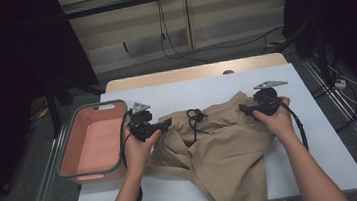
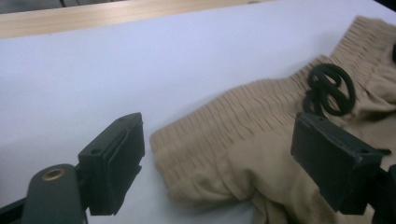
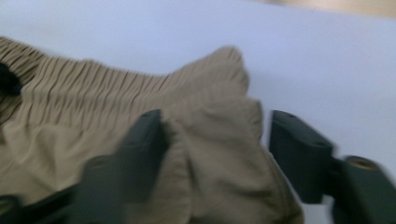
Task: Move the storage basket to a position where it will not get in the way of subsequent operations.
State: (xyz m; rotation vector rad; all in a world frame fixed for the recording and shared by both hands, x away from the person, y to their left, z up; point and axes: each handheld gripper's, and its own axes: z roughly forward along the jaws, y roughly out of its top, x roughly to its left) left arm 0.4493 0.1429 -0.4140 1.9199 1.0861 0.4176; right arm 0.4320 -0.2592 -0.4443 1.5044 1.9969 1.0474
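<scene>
**Two grippers at the top edge of the tan shorts**

From the high view, a pair of tan shorts [image 1: 222, 151] lies crumpled on the white table [image 1: 320, 131]. The stretchy waistband is on the far side of the shorts, and one leg hangs over the near edge of the table. A black drawstring [image 1: 196, 116] sits in a little tangle on the waistband. The left gripper [image 1: 161, 126] is at the left end of the waistband. The right gripper [image 1: 244, 107] is at the right end of the waistband. A pink basket [image 1: 69, 157] with a grey rim stands left of the shorts, just beside the left hand [image 1: 139, 150].

In the left gripper view, the two black jaws stand wide apart. The left corner of the shorts [image 2: 233, 154] lies between them, but the pads do not press on it. The drawstring [image 2: 329, 91] is on the waistband, near the right-hand jaw.

The right gripper view is blurry. The jaws are apart here too. The right corner of the shorts [image 3: 210, 140] bunches up between them. One jaw is right against the cloth. The other jaw stands clear of it, over the white table [image 3: 327, 56].
</scene>
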